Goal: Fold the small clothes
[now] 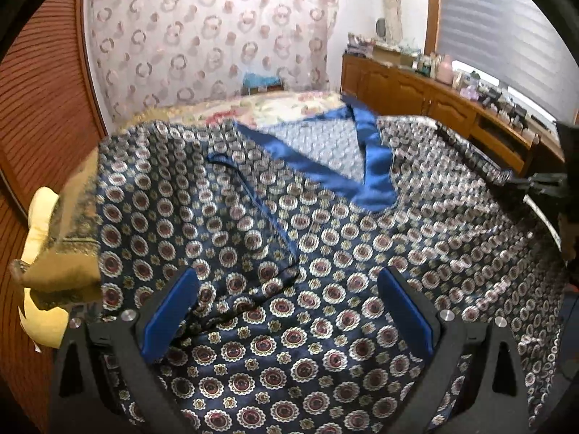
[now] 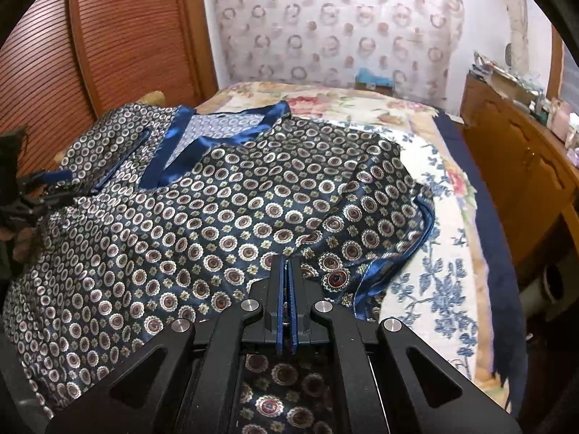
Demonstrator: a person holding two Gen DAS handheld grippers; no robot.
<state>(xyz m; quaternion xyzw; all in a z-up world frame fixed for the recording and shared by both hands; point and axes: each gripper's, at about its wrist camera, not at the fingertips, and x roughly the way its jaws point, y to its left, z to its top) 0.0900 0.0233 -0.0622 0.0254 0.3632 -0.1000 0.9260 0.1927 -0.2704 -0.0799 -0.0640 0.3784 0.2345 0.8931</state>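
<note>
A dark blue satin top [image 1: 325, 238] [image 2: 224, 217], printed with round medallions and trimmed in plain blue at the V-neck [image 1: 372, 166] [image 2: 170, 159], lies spread on the bed. My left gripper [image 1: 289, 275] hovers open just above its near part, and the cloth lies slack between the blue pads [image 1: 170, 311]. My right gripper [image 2: 287, 264] is shut on a pinch of the garment near the blue-edged sleeve [image 2: 416, 246]. A ridge of cloth runs away from its tips. In the left wrist view the right gripper [image 1: 539, 184] shows at the right edge with cloth drawn up to it.
A floral bedspread [image 2: 427, 289] covers the bed to the right of the top. A slatted wooden door [image 2: 119, 43] stands at the left and a cluttered wooden sideboard [image 2: 521, 159] at the right. A yellow cushion [image 1: 39, 246] lies off the garment's left edge.
</note>
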